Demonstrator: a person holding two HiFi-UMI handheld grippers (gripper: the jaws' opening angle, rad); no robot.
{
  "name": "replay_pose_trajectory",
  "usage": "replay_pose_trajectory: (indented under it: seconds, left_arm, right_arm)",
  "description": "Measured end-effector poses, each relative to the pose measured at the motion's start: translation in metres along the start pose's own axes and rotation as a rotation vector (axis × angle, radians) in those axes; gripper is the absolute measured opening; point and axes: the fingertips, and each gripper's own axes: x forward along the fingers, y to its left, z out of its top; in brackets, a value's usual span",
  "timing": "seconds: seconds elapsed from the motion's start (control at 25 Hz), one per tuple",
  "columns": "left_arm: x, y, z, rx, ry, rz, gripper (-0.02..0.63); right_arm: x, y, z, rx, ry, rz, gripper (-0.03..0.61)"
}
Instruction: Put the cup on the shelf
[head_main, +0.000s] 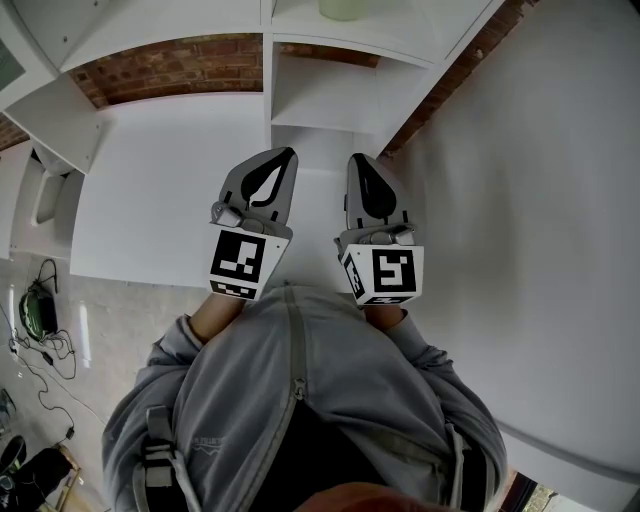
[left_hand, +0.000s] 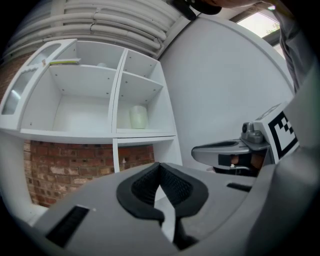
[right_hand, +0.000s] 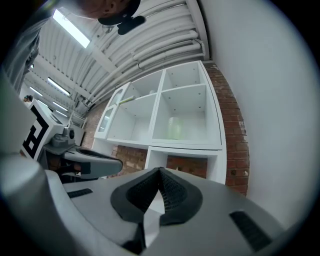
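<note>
A pale green cup (left_hand: 138, 117) stands upright in the lower right compartment of the white shelf unit (left_hand: 116, 134). The right gripper view shows the cup (right_hand: 174, 128) too, and its base (head_main: 345, 8) peeks in at the top of the head view. My left gripper (head_main: 283, 155) and right gripper (head_main: 358, 160) hang side by side over the white counter (head_main: 160, 180), pointing toward the shelf. Both are shut with nothing between the pads, and both are well short of the cup. Each gripper view shows its own closed jaws: left (left_hand: 160, 167), right (right_hand: 160, 172).
A brick wall (left_hand: 70, 165) shows behind the open gap under the shelf unit. A plain white wall (head_main: 540, 220) runs along the right side. The other shelf compartments (left_hand: 82, 105) look mostly bare. Cables and dark gear (head_main: 40, 320) lie on the floor at the left.
</note>
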Motion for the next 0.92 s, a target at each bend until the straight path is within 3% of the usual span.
replay_pose_trajectory:
  seconds: [0.92]
  left_arm:
    - [0.0016, -0.0036, -0.0045, -0.027, -0.004, -0.003, 0.006]
  right_arm:
    - [-0.001, 0.0026, -0.0033, 0.015, -0.006, 0.015, 0.026]
